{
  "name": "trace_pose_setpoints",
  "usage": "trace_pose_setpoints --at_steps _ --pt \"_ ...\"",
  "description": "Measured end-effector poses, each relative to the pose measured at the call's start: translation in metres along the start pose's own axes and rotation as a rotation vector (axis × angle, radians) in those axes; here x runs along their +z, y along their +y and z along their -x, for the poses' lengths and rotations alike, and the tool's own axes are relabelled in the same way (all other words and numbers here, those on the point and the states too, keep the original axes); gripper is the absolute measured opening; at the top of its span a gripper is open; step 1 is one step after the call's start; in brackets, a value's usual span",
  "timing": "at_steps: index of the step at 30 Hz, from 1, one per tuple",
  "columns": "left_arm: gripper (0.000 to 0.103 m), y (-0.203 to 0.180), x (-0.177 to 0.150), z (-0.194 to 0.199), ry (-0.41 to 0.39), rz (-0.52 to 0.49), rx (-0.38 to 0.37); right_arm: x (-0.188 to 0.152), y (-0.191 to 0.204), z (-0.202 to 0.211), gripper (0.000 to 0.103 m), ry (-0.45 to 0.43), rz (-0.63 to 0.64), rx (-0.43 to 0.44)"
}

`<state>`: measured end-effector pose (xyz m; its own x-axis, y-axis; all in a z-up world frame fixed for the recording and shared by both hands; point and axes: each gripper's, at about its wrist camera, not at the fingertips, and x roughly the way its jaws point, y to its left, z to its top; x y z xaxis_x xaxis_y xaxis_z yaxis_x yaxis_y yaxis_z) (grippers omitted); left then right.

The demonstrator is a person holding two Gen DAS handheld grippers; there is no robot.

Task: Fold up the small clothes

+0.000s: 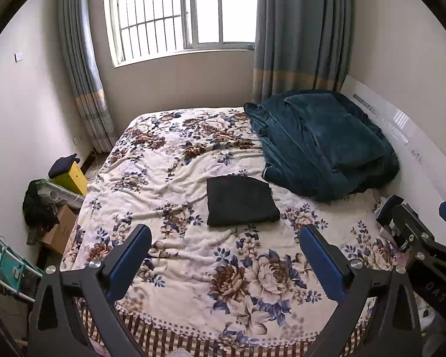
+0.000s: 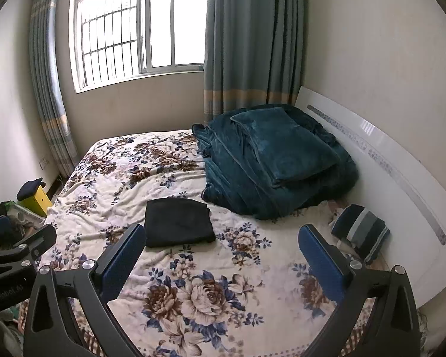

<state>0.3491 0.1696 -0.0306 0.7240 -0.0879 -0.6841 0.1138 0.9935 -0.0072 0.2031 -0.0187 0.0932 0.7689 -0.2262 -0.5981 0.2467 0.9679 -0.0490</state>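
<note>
A black garment (image 1: 240, 200), folded into a flat rectangle, was seen lying on the floral blanket (image 1: 193, 267) that covered the bed, roughly at the middle of the bed and well apart from both tools. The left tool (image 1: 226, 238) was held above the near part of the bed with its blue-padded fingers (image 1: 133, 253) spread wide and nothing between them. The right tool (image 2: 223, 238) was likewise held over the near part of the bed, its fingers spread and nothing gripped. A heap of teal blankets (image 1: 321, 145) was piled at the far right of the bed, against the white headboard (image 2: 386, 163), just beyond the black garment. A striped folded garment (image 2: 361, 230) was seen at the right edge of the bed, near the headboard. A window (image 2: 139, 29) with grey-blue curtains (image 2: 252, 44) was set in the far wall, and a yellow box (image 1: 72, 178) stood on the floor to the left of the bed.
</note>
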Motion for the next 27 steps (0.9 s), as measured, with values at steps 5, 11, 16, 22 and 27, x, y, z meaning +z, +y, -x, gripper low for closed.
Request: trace_pose_setpoints --at_steps 5,11,16,22,27 --pt "0.102 0.000 0.001 0.003 -0.008 -0.002 -0.002 -0.001 0.000 0.000 0.103 -0.001 -0.002 0.003" --pt "0.102 -0.002 0.002 0.001 -0.001 -0.015 0.003 -0.002 0.001 0.006 0.103 0.000 -0.009 0.007" --pt "0.102 -0.002 0.002 0.000 0.007 -0.016 0.002 -0.001 0.000 0.011 0.103 0.008 -0.007 0.009" --pt "0.102 0.000 0.003 0.000 0.009 -0.012 -0.002 0.000 -0.001 0.016 0.103 0.008 -0.006 0.013" --pt "0.102 -0.001 0.002 0.002 -0.001 -0.008 0.001 -0.001 -0.001 0.014 0.103 0.007 -0.008 0.013"
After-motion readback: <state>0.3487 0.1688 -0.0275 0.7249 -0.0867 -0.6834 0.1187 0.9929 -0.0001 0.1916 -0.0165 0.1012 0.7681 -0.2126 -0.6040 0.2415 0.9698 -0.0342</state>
